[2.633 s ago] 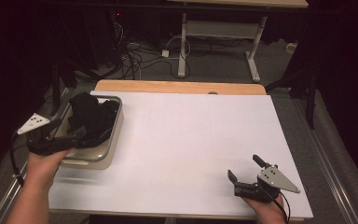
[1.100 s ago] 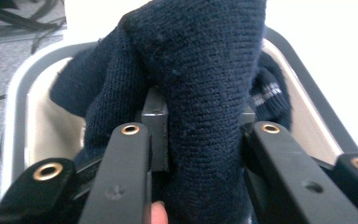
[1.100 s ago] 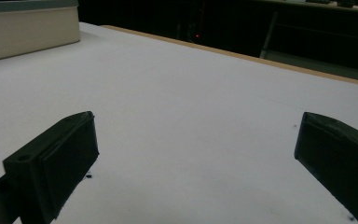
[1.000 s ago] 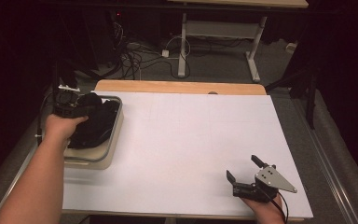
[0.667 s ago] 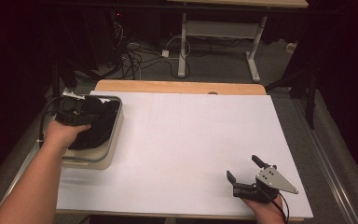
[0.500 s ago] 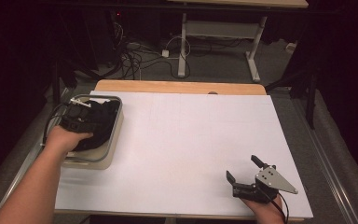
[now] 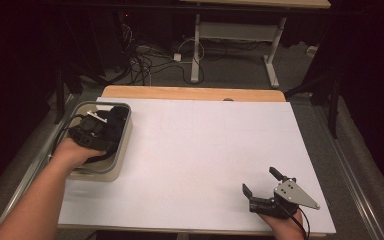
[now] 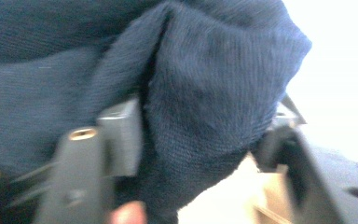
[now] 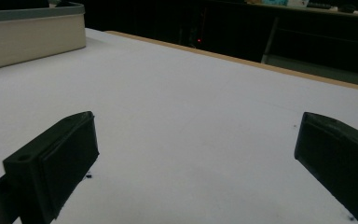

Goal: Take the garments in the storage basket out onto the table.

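Observation:
A beige bin (image 7: 114,170) stands at the table's left edge and holds dark blue knitted cloth (image 7: 118,120). My left gripper (image 7: 97,131) is down inside the bin, on the cloth. In the left gripper view a fold of that cloth (image 8: 205,84) bulges between the two jaws of the left gripper (image 8: 200,116). The jaws have just been opening; the cloth lies against the left pad and the right pad stands at its edge. My right gripper (image 7: 259,181) rests at the table's near right, open, with bare white tabletop between its jaws (image 9: 196,154).
The white tabletop (image 7: 205,150) stretches from the bin to the right gripper, with a wooden strip (image 7: 195,93) along its far edge. The bin's wall (image 9: 32,35) shows far left in the right gripper view. Cables and a desk frame (image 7: 197,45) lie on the floor behind.
My left hand has come from the bin's far left corner down into the bin onto the cloth. The right gripper has stayed where it was.

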Motion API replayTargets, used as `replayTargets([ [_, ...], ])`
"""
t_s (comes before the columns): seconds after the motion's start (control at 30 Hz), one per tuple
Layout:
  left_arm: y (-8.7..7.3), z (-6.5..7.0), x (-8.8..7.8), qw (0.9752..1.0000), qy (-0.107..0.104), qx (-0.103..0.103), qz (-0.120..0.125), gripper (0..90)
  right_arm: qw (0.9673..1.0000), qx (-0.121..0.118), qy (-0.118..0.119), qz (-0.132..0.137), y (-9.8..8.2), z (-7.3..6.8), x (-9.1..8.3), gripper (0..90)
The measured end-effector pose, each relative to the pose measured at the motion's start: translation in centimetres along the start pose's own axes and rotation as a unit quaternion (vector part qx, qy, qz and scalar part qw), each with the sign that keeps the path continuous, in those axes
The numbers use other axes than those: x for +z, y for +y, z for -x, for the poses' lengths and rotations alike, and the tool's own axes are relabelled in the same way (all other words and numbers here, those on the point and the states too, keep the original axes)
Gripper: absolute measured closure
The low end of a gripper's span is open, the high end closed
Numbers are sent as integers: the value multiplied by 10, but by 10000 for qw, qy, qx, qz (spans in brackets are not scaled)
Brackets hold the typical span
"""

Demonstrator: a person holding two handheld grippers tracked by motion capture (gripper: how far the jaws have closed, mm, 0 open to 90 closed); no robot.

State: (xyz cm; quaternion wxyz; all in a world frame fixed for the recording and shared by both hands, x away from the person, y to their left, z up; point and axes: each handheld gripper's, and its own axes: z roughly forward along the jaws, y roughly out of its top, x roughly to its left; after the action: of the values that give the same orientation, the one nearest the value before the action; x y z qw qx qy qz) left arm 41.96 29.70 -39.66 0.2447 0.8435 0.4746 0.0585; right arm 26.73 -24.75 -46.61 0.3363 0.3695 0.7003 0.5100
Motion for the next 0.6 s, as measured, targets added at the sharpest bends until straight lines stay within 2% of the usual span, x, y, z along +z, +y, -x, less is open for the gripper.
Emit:
replayTargets([
  [0.03, 1, 0, -7, 10000, -41, -41, 1, 240, 10000, 5, -6, -12, -1, 1, 0, 2],
  [0.07, 3, -1, -15, 10000, -42, -45, -19, 240, 10000, 5, -6, -12, -1, 1, 0, 2],
  [0.1, 5, 0, -23, 10000, 35, -26, 8, 153, 10000, -19, -11, -23, -1, 0, 1, 2],
  [0.17, 8, -3, -39, 9998, 143, 14, 114, 135, 10000, -39, 0, -35, -1, 0, 1, 3],
  [0.2, 10, -8, -53, 9993, 181, -41, 313, 134, 10000, -43, 3, -43, -1, 0, 2, 2],
  [0.23, 10, -8, -53, 9993, 181, -41, 313, 134, 10000, -43, 3, -43, -1, 0, 2, 2],
  [0.33, 13, -21, -69, 9975, 162, -225, 651, 134, 10000, -52, 20, -60, -1, -1, 3, 3],
  [0.37, 15, -26, -71, 9966, 196, -298, 741, 134, 10000, -49, 24, -61, -2, -1, 4, 2],
  [0.43, 18, -36, -67, 9955, 338, -467, 753, 134, 10000, -42, 18, -77, -2, -1, 4, 2],
  [0.53, 25, -47, -50, 9948, 500, -680, 579, 117, 9999, -39, 30, -88, -3, -1, 4, 2],
  [0.6, 29, -55, -38, 9938, 572, -829, 479, 50, 10000, -34, 14, -91, -3, -1, 4, 2],
])
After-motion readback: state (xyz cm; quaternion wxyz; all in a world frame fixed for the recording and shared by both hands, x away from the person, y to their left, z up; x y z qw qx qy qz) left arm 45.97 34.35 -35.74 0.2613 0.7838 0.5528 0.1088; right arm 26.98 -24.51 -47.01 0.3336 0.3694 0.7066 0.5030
